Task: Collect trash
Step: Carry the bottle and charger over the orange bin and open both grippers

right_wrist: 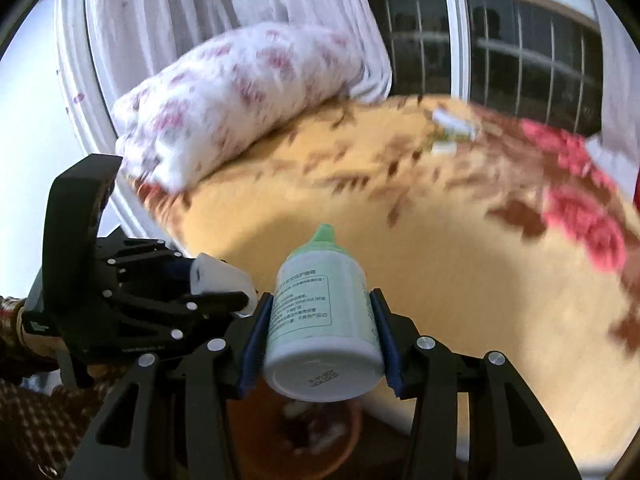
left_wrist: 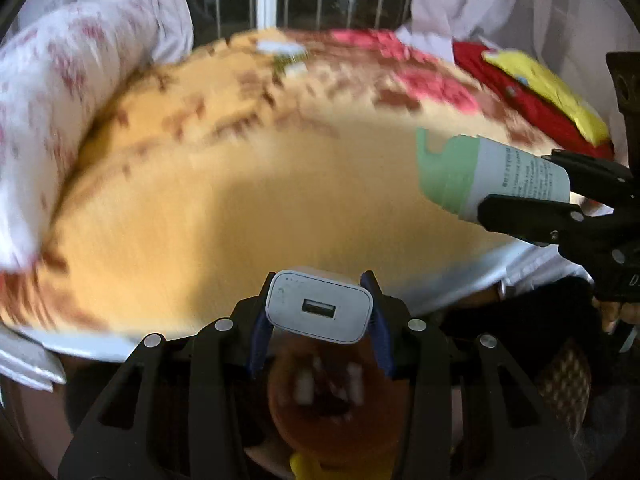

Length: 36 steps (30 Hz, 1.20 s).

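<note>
A white USB charger sits between the blue pads of my left gripper, which is shut on it. My right gripper is shut on a white bottle with a green cap, base toward the camera. Both hang over the near edge of a bed with a yellow flowered blanket. Below the fingers an orange bin shows blurred pale scraps inside; the same bin appears in the right wrist view. Each view shows the other gripper: the right gripper with the bottle, the left gripper with the charger.
A white pillow with pink flowers lies at the bed's head beside white curtains and a barred window. Small white scraps lie far across the blanket. A red and yellow cloth is on the bed's right side.
</note>
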Available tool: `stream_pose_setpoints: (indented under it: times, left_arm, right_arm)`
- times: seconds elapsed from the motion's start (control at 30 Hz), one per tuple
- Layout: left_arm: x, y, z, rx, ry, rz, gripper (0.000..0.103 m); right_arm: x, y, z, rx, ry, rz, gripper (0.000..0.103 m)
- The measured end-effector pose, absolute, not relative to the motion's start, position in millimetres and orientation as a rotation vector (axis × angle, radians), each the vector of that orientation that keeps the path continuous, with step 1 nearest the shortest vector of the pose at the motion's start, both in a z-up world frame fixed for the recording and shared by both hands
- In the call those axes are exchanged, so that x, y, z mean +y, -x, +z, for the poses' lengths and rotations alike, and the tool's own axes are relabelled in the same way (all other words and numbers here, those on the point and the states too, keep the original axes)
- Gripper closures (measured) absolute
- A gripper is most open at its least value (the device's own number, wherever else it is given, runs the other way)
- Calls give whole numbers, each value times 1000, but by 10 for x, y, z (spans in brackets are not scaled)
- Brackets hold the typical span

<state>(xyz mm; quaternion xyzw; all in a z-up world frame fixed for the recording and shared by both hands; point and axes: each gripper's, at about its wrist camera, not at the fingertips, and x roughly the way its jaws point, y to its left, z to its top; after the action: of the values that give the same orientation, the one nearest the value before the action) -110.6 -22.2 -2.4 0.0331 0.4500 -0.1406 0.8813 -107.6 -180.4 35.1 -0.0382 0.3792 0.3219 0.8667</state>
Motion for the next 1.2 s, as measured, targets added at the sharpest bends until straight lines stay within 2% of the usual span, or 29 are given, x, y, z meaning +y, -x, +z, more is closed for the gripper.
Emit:
stream_pose_setpoints:
  times: [0.3,0.37,0.4,0.43,0.5,0.8,1.0,1.2]
  left_arm:
    - [-245,1476,-658,1122,-68,-308,62]
    - [-235,1477,-715,1161,-70,-292,58]
    - [-235,1477,-711,1166,-82,-276,45]
    - [-228,1478,-681,1156,-99,-250,32]
    - [-213,1500,-599,1108,-117,-223,28]
    - [-94,1369,-176,942,-63,-208,27]
    - [-136,1135,173,809,-38,-184,20]
    - [-164,813,413,711,-23,-176,20]
  right_arm:
    - [-1636,1516,-392,1004,74,684,54]
    - [-1621,1544,-473,1029,62,691,42]
    - [-1621,1546,-500,1044,58,690,27]
    - [-1629,1539,-502,1047,52,688,25]
    - [-1678,1528,-470,1030,35,680,25]
    - [-1884,1362,-21,849,13,603,18]
    - [-1822,1061,259,752,24,592,16]
    - [-1766,637,412,692,41,593,15]
